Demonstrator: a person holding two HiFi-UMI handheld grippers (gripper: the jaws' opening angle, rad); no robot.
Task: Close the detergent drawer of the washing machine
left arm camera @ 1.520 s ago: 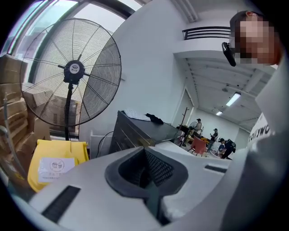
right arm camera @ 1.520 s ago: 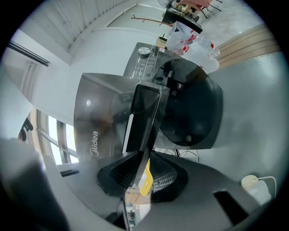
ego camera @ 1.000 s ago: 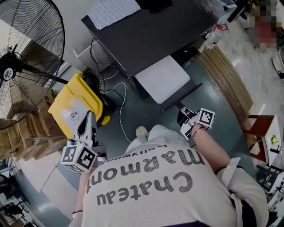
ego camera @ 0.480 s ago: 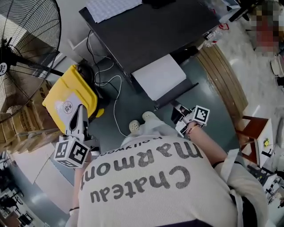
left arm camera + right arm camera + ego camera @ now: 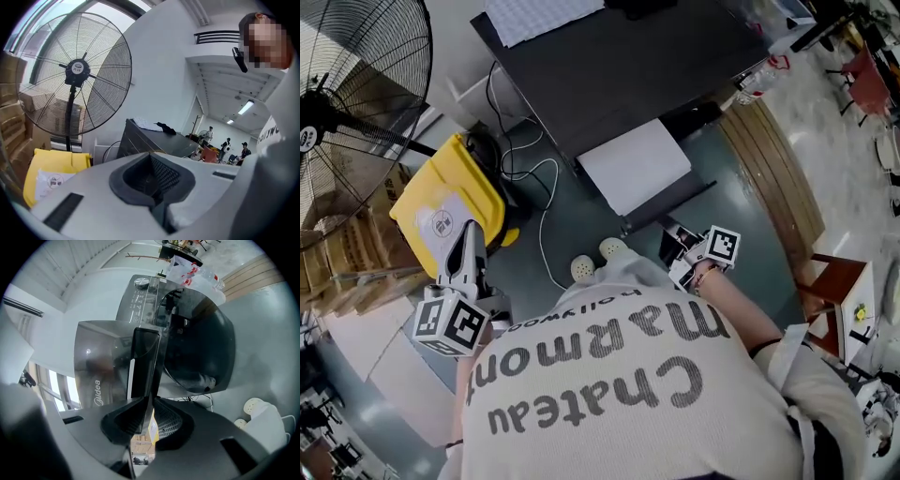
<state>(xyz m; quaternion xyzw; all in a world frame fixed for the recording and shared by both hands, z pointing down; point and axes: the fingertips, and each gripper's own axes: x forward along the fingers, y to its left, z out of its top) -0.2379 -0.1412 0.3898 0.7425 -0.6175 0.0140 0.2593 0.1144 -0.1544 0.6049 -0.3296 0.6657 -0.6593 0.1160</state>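
Nipping the dark front edge of the detergent drawer (image 5: 144, 359) with the right gripper (image 5: 148, 400), having just been closing its jaws onto that edge at the centre of the right gripper view. Finding that drawer pulled out from the washing machine (image 5: 138, 298), left of the round door (image 5: 199, 345) there. Holding the left gripper (image 5: 467, 246) clenched on nothing at the lower left of the head view, beside the yellow bin (image 5: 450, 202). Likely to slip off so thin an edge if pushed at a slant. Likely, too, to cock the drawer in its slot and jam it if driven from one corner. Could also get the jaws trapped against the machine unless released before the end of the travel.
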